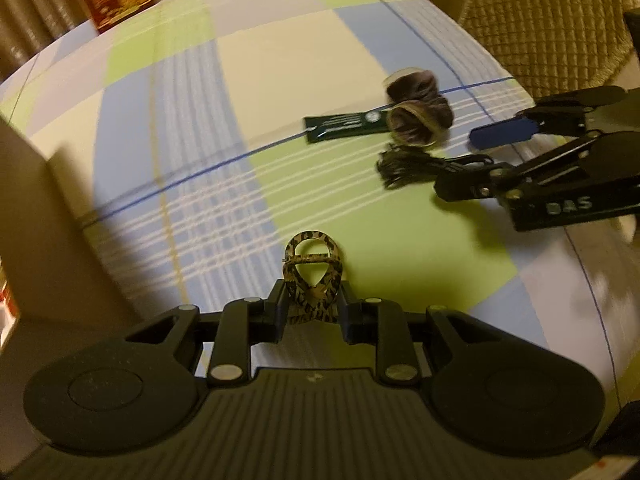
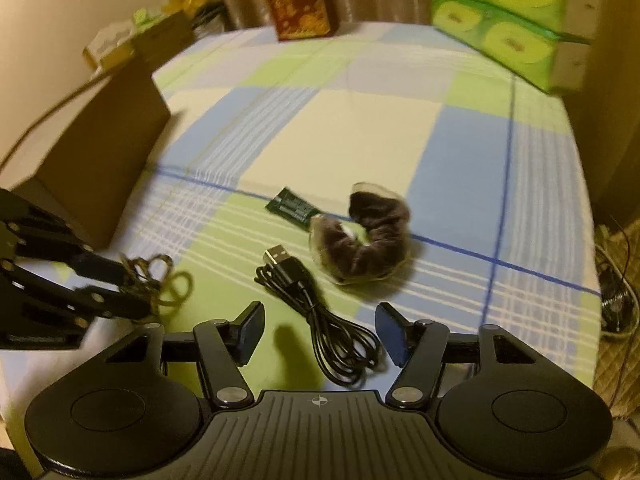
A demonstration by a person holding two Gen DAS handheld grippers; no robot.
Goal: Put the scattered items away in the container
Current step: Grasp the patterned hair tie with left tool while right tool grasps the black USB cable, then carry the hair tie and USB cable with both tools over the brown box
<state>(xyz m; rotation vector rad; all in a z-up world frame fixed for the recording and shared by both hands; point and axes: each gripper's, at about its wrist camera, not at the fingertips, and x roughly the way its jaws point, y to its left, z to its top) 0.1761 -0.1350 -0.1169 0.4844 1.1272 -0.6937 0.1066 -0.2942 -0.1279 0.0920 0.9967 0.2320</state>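
Gripping leopard hair clip (image 1: 313, 280), left tool (image 1: 312, 308) | right tool (image 2: 320, 332) wide (straddling cable (image 2: 320, 320))

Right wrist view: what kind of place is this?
Probably a home room, at a table under a checked cloth. Signs: stacked green tissue packs at the far edge, a quilted seat cover beside it, and household odds like a dark scrunchie and USB cable.
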